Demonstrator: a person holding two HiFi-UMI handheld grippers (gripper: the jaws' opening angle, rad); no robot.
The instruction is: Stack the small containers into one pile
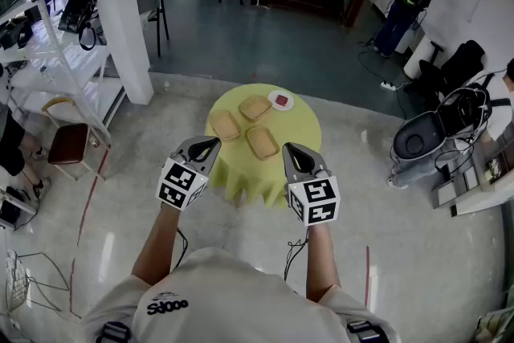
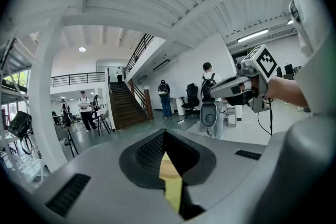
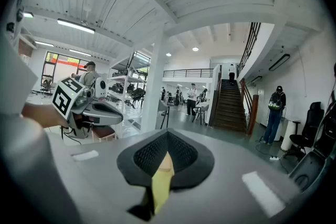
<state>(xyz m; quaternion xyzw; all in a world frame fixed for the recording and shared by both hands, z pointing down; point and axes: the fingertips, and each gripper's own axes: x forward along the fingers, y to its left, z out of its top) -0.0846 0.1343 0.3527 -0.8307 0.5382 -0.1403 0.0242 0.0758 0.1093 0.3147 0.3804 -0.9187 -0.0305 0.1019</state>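
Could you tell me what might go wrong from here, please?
1. Both the left gripper and right gripper are shut; going in like that would likely shove a container rather than grasp it.
2. The three containers lie close together, so lifting one may nudge a neighbour or the red dish near the table edge.

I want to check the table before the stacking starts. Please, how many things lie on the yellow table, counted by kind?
Tan containers: 3
White dish with something red in it: 1
Total on the table: 4
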